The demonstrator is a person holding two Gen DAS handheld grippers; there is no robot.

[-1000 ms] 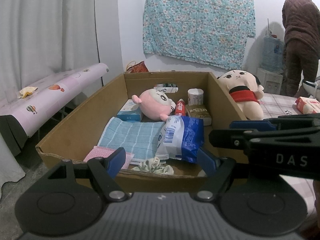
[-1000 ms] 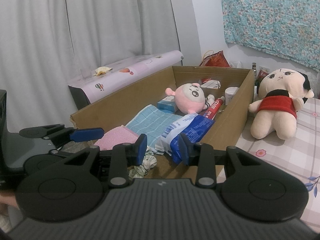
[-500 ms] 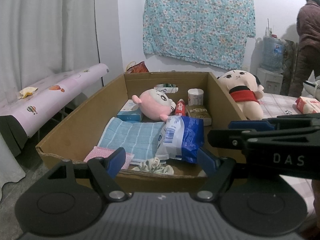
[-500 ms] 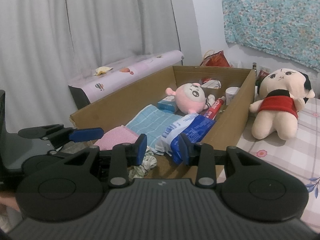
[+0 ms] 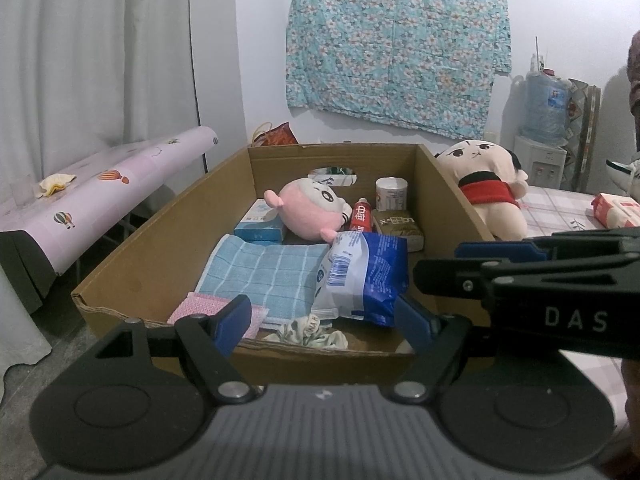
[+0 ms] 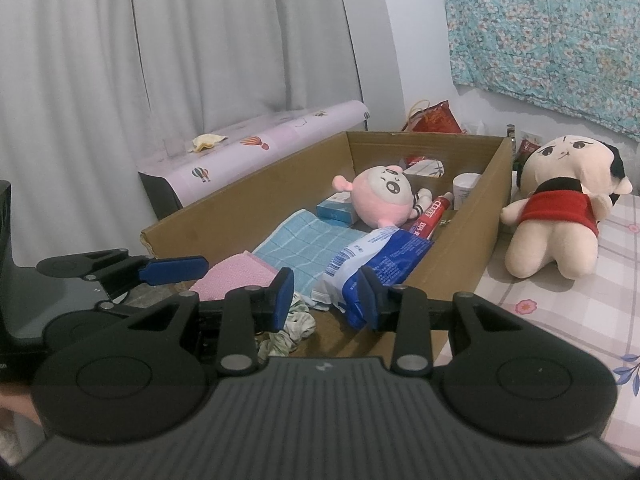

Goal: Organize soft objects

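An open cardboard box (image 5: 160,232) holds a pink plush (image 5: 312,216), a blue checked towel (image 5: 260,272), a pink cloth (image 5: 200,308), a blue-and-white soft packet (image 5: 364,272) and a crumpled patterned rag (image 5: 308,328). A big-headed doll in red (image 6: 560,208) sits outside the box, against its right wall. My left gripper (image 5: 325,320) hangs open and empty over the box's near edge. My right gripper (image 6: 326,298) hovers beside it, jaws narrower but apart, nothing between them. Each gripper shows side-on in the other's view.
The box also contains a toothpaste tube (image 5: 360,216), a tissue roll (image 5: 391,196), a small blue carton (image 5: 260,228) and a brown pack (image 5: 398,226). A balloon-print table (image 5: 100,184) stands left. A checked bedspread (image 6: 560,312) lies right, with a red-and-white pack (image 5: 616,208). A person's sleeve (image 5: 634,76) shows far right.
The person standing at the back right has moved off to the right, leaving only a sleeve at the frame's edge. Both grippers and the objects have stayed where they were.
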